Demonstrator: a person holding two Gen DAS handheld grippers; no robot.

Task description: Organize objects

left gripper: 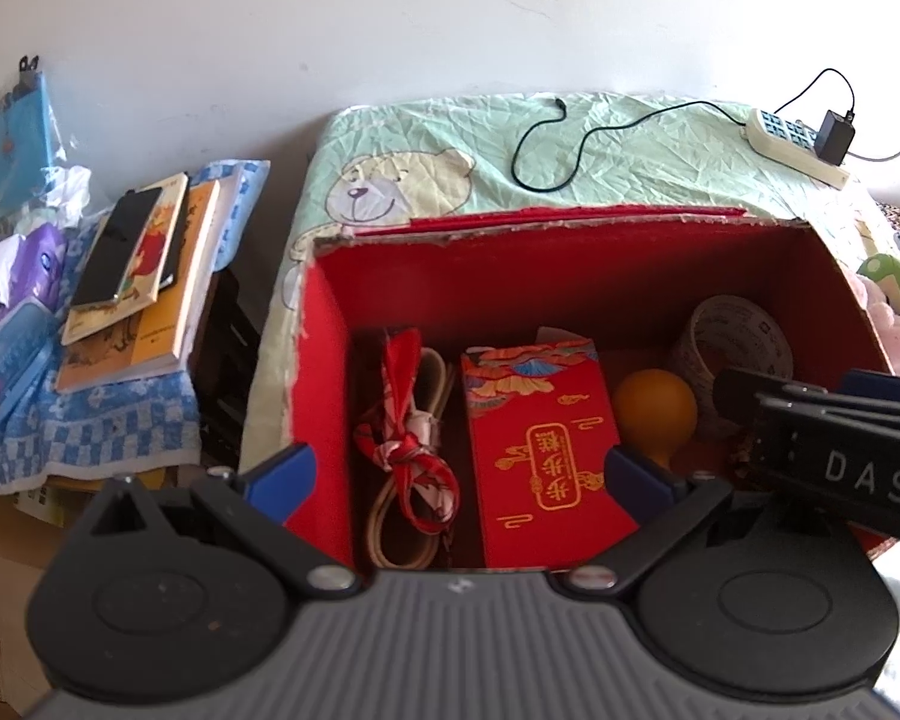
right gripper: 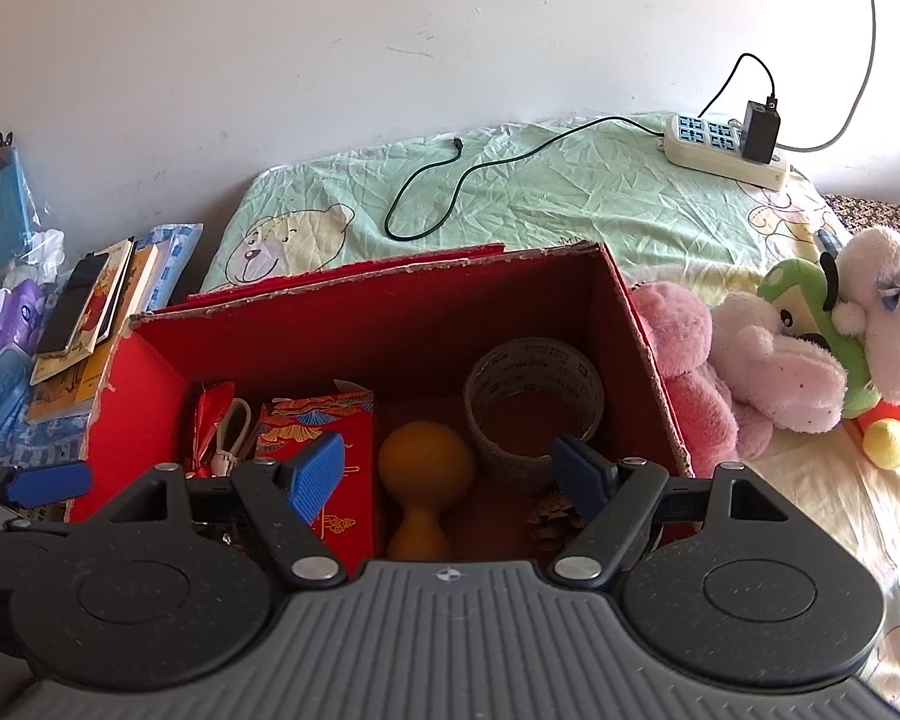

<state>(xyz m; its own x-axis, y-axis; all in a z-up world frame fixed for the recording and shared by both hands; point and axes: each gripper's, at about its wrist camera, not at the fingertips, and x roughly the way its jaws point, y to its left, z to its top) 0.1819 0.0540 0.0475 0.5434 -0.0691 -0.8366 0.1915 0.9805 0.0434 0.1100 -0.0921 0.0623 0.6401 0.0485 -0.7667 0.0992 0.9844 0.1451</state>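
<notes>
Both tongs (left gripper: pixel 462 474) (right gripper: pixel 456 468) spread wide, empty, above red box (right gripper: pixel 390 312).

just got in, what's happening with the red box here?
Both handheld grippers hover open over the red box, holding nothing. The left gripper is above the red envelope packet and ribbon-tied cable; the right gripper is above the orange gourd, with the tape roll and a pinecone close by. Plush toys lie outside on the bed.
</notes>
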